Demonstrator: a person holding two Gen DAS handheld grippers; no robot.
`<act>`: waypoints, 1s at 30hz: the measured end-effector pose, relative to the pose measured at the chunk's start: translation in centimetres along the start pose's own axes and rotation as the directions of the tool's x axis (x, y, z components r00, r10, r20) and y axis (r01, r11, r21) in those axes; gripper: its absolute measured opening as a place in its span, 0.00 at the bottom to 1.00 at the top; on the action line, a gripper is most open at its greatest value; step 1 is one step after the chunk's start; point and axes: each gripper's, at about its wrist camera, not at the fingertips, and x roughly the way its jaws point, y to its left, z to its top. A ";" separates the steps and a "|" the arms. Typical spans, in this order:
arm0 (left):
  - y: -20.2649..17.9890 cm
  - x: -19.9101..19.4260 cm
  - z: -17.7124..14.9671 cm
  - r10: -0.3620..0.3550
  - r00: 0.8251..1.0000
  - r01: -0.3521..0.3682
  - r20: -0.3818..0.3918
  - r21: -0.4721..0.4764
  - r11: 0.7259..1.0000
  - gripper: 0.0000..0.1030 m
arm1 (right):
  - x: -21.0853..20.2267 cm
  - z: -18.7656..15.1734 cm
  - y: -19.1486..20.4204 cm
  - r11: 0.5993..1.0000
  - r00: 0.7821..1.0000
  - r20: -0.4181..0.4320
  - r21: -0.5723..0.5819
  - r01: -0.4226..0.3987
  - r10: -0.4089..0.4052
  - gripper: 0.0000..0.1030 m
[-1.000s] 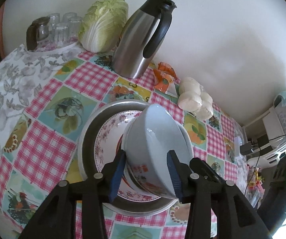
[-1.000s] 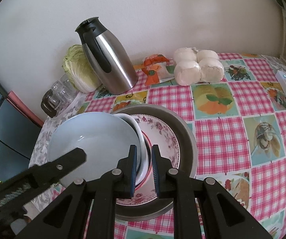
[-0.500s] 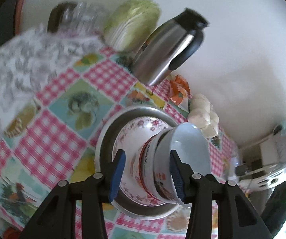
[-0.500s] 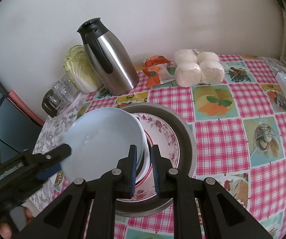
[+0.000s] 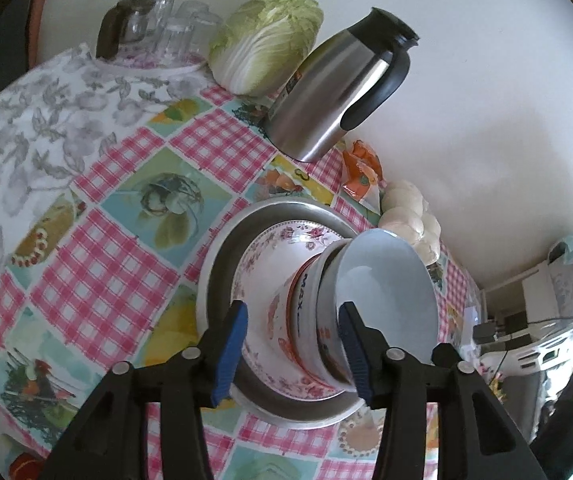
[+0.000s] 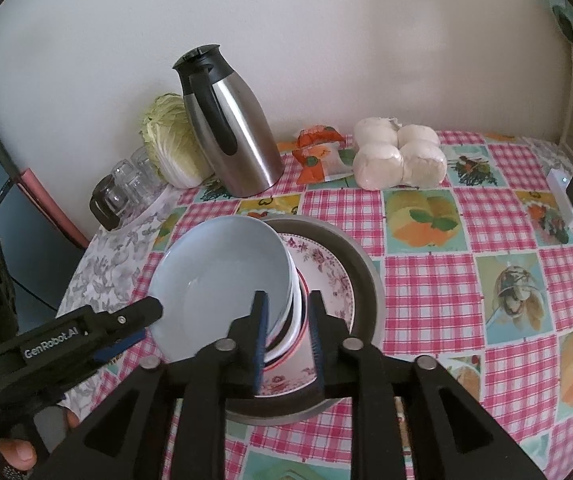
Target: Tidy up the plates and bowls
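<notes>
A pale blue bowl (image 6: 222, 280) sits nested in the printed bowls (image 5: 306, 320) on a floral plate (image 6: 326, 272) inside a metal pan (image 6: 366, 280) at the desk's (image 6: 486, 240) centre; the stacking looks nearly done, with release remaining. Both claws angle downward: the left claw (image 5: 292, 344) straddles the stack, jaws opening, pads clear; the right claw (image 6: 286, 336) is opening around the rims.

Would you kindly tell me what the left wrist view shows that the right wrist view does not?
Only the left wrist view: the printed side of the white bowl under the pale blue bowl, and white shelving. Only the right wrist view: the left claw from outside, and a white box. Both: steel jug, cabbage, grey metal tray.
</notes>
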 end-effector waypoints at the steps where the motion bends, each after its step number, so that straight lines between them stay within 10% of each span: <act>1: -0.1 -0.3 -0.1 0.008 1.000 -0.008 0.006 0.011 1.000 0.56 | -0.2 -0.2 0.1 1.000 1.000 0.003 -0.006 0.006 -0.006 0.35; 19: 3.7 -2.4 -3.0 0.167 0.986 -0.168 0.027 0.087 0.982 0.98 | -0.1 -5.6 0.2 0.991 0.993 -0.055 -0.082 0.104 -0.109 0.77; 30: 5.7 -0.6 -4.5 0.267 0.964 -0.261 -0.013 0.176 0.949 1.00 | 0.8 -8.2 0.5 0.983 0.984 -0.102 -0.124 0.132 -0.145 0.82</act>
